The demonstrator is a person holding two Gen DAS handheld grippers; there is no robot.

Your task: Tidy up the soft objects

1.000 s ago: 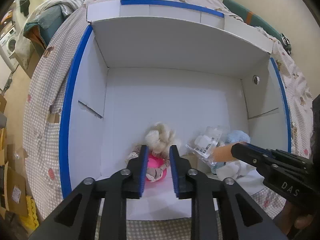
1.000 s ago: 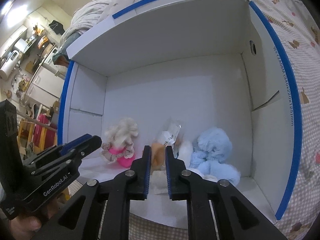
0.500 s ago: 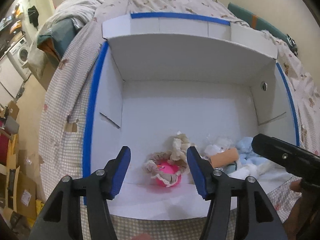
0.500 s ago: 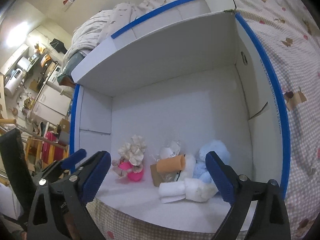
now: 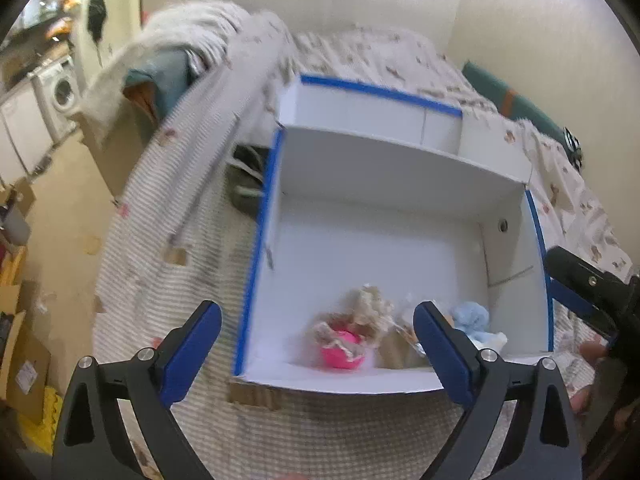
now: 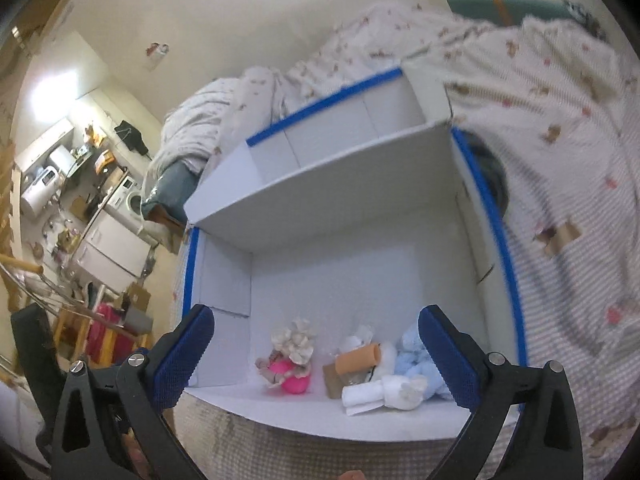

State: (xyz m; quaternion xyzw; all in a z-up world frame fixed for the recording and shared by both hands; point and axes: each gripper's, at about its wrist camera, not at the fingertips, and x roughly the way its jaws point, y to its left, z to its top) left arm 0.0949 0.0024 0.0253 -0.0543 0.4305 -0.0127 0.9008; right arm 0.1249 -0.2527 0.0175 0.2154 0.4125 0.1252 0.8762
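Both claws hang wide open and empty above a white box point(image 5: 400, 248) with blue-taped edges that sits on a bed point(image 5: 168, 280) covered in a checked sheet. The left claw point(image 5: 316, 340) frames the box's near-left corner; the right claw point(image 6: 316, 352) frames the near wall, with the soft toys between its fingers. Inside, along the near wall, lies a row of soft things: a pink doll point(image 6: 290, 376) with pale curly hair at the left, an orange roll point(image 6: 358, 358) resting on a clear packet in the middle, a white plush point(image 6: 384, 394) in front, and a blue plush point(image 6: 416, 356) at the right, touching the white one. The rest of the box floor is bare.
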